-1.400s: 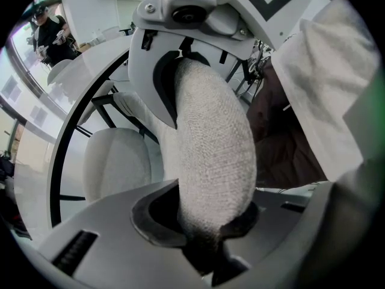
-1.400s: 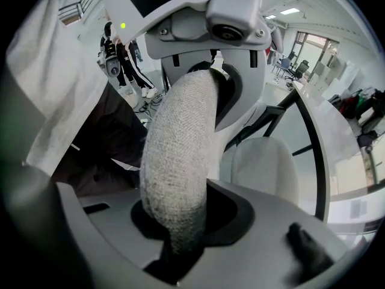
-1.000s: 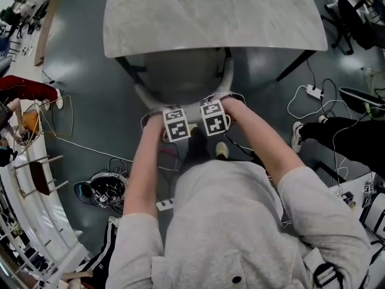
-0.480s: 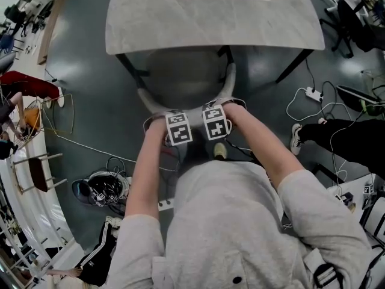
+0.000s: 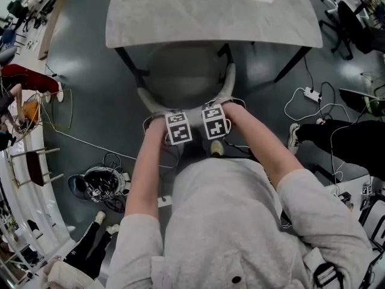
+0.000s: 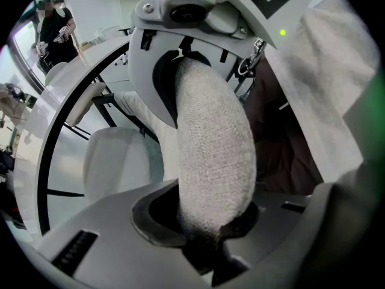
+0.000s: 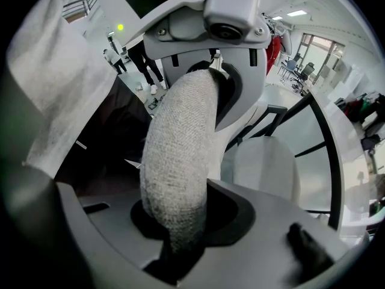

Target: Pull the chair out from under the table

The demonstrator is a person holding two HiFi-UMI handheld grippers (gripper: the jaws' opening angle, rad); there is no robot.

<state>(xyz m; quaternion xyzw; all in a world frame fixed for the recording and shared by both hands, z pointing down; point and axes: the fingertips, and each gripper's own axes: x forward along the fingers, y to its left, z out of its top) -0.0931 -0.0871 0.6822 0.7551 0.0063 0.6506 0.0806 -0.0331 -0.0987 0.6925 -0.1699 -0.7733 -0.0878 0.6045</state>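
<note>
Both grippers clamped on the chair's backrest, chair partly under the table

From my head view, the left gripper (image 5: 178, 127) and right gripper (image 5: 215, 120) sit just beside each other at the middle of the curved backrest rim (image 5: 146, 99) of the chair (image 5: 180, 71), left at 9 o'clock of right. Each gripper view shows me narrow jaws closed on that padded grey fabric rim: the left gripper (image 6: 210, 221) pinches it from both sides, and so does the right gripper (image 7: 174, 221). The chair's grey seat lies at 12 o'clock from the grippers, and its far part is tucked beneath the near edge of the marble-topped table (image 5: 210, 17), between the table's dark legs. A white power strip (image 5: 313, 92) with cables lies on the floor at about 2 o'clock.
</note>
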